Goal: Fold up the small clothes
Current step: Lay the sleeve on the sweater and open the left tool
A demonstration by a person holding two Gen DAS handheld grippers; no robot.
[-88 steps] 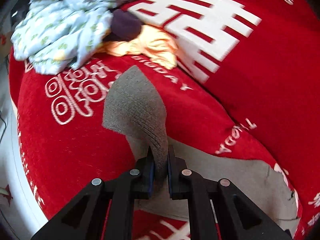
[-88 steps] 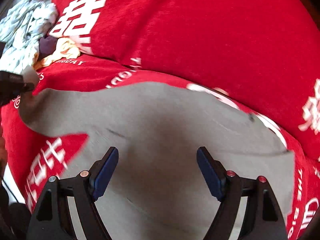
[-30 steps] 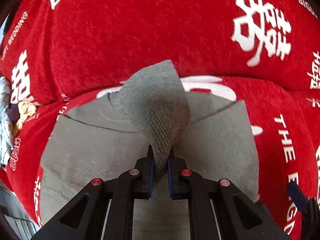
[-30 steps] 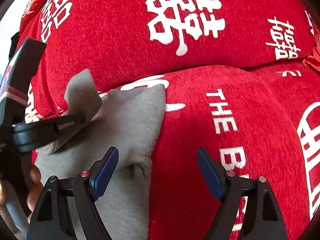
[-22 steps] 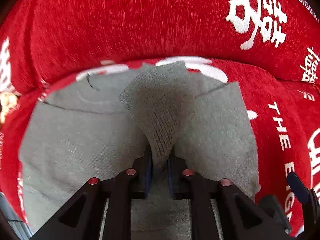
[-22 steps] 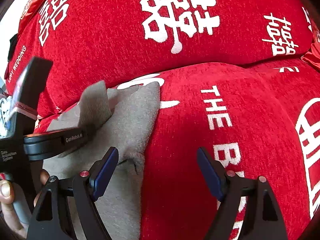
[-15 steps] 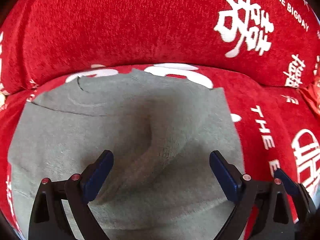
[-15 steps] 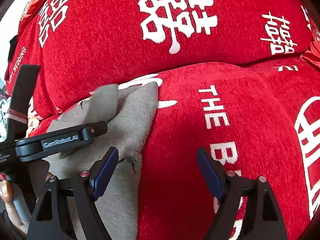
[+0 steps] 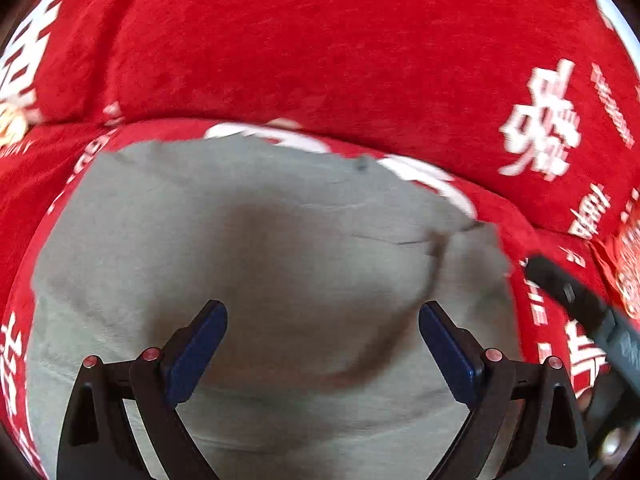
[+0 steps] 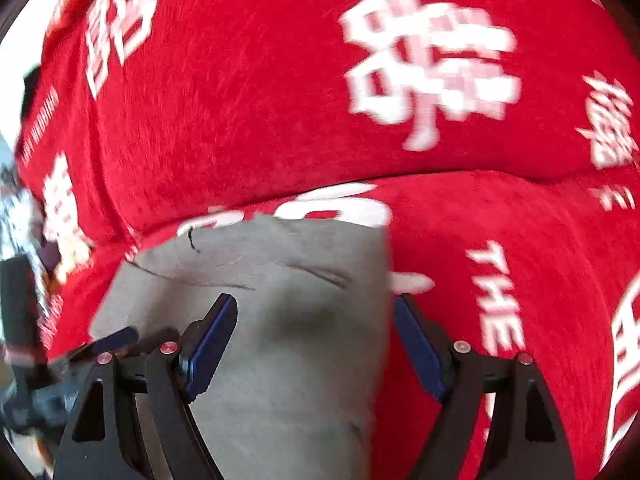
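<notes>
Grey cloth, a small knit garment, lies spread on the seat of a red sofa printed with white characters, its far edge close to the crease where the seat meets the backrest. A soft hump and a few dark crease lines run across the garment's middle, so it seems to sit in more than one layer, though how many cannot be told.

Left gripper hangs just above the cloth with its blue fingers spread wide and nothing between them. Right gripper is likewise wide open and empty, placed over the garment's right border, one finger above grey cloth and the other above red sofa. Both views are blurred.

Judging by this, one fold is laid and the next grasp is being lined up. To do it well, the right fingers should come down astride the border and pinch every layer there, not only the top one, or the fold will slide apart on lifting. The left should take a matching spot along the same border or press the middle flat, so the cloth moves as one piece. Smoothing the hump first would help, as plush sofa fabric is likely to drag at knit cloth. Lifting low and laying edge to edge should keep the stack square.
</notes>
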